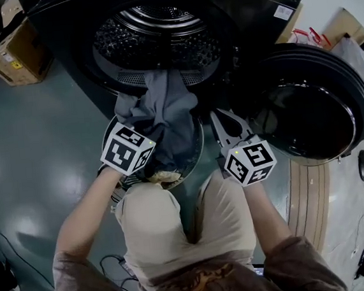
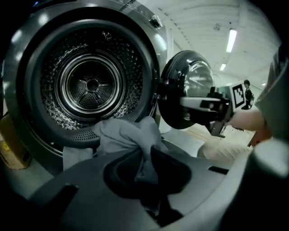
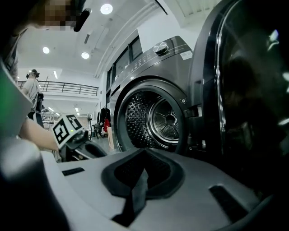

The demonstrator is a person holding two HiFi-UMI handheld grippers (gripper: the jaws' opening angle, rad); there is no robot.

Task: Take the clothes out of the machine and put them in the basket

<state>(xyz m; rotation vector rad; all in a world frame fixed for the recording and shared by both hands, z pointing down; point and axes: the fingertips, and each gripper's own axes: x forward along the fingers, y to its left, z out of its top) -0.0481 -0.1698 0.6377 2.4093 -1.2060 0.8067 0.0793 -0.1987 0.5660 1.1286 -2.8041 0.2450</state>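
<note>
The dark washing machine's drum (image 1: 152, 36) stands open, its round door (image 1: 309, 107) swung out to the right. A grey cloth (image 1: 165, 105) hangs out of the drum's mouth down toward the round basket (image 1: 198, 148) on the floor below. My left gripper (image 1: 147, 131) is shut on this grey cloth (image 2: 122, 133), which bunches up between its jaws (image 2: 145, 167) just in front of the drum (image 2: 92, 83). My right gripper (image 1: 219, 114) hovers between basket and door, shut with nothing in it (image 3: 137, 182). It points at the drum (image 3: 153, 119).
A cardboard box (image 1: 13, 52) sits on the floor left of the machine. Cables (image 1: 7, 254) lie at the lower left. The open door (image 3: 248, 90) stands close on my right gripper's right. A pale wooden strip (image 1: 308, 193) runs along the floor at the right. The person's knees are just behind the basket.
</note>
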